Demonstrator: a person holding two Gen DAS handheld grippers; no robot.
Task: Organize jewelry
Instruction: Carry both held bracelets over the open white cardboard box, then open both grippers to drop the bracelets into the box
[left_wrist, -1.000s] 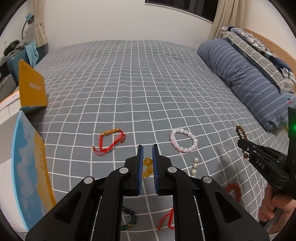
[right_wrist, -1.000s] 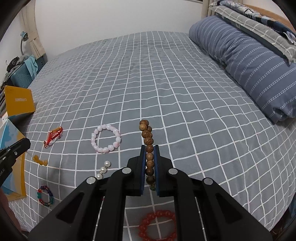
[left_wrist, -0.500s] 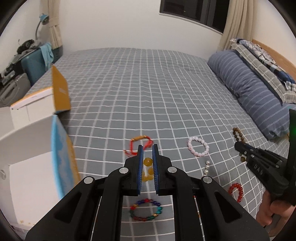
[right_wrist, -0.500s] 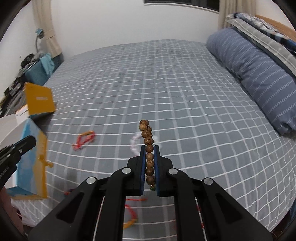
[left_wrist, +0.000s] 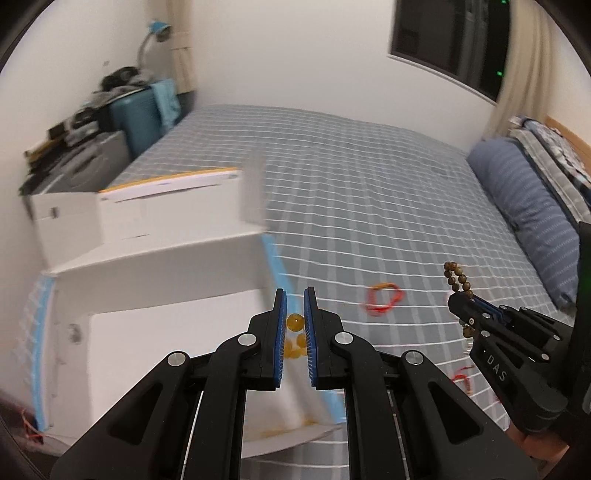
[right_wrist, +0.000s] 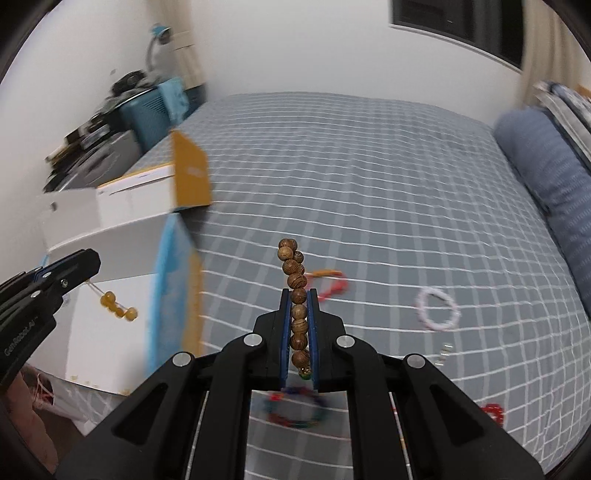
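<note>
Both grippers have swung left since half a second ago, so the open white box (left_wrist: 173, 325) now fills the lower left of the left wrist view, its pale inside showing only a few small yellowish specks near the front edge. Over that opening the left gripper (left_wrist: 294, 314) pinches the amber bead strand (right_wrist: 117, 308), which dangles from its tips. Off to the right, the right gripper (right_wrist: 298, 317) stays clamped on the wooden bead bracelet (right_wrist: 295, 295) above the checked bedspread (right_wrist: 369, 192), where the red cord bracelet (left_wrist: 382, 297), pink bead bracelet (right_wrist: 437, 309) and multicoloured bracelet (right_wrist: 295, 406) lie blurred.
</note>
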